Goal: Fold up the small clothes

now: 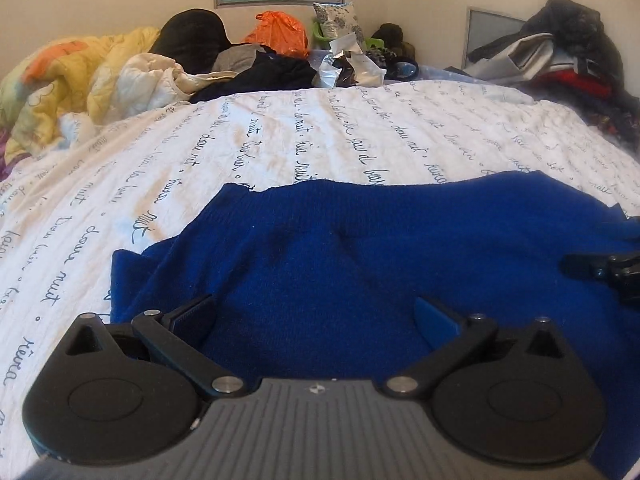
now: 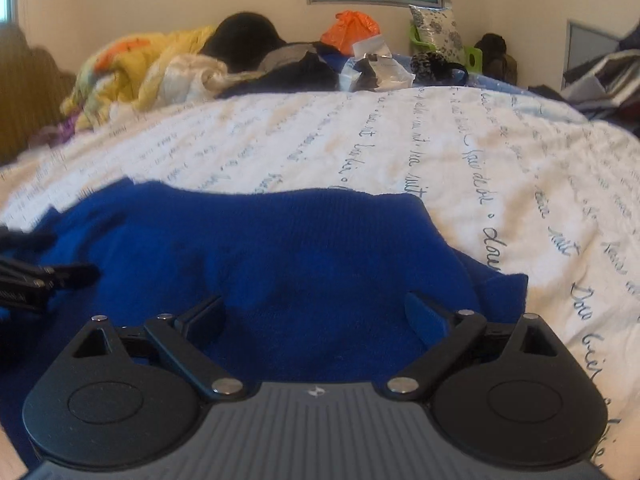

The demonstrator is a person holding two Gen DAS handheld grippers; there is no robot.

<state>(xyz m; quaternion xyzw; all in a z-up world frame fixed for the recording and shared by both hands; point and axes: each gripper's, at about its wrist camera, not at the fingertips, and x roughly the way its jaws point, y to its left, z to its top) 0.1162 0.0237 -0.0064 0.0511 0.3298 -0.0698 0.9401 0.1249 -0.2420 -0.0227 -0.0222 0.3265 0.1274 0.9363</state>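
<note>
We are holding the left gripper (image 1: 314,312) and the right gripper (image 2: 316,312) low over the blue sweater (image 1: 360,248), both with jaws spread wide and nothing between them. The sweater is lying rumpled on the white bedspread (image 1: 280,136), its far edge uneven. Closing here, we are risking pinching only the top layer, or catching the bedspread too, so the fold drags crooked. Clutter (image 1: 280,48) is sitting well beyond.
</note>
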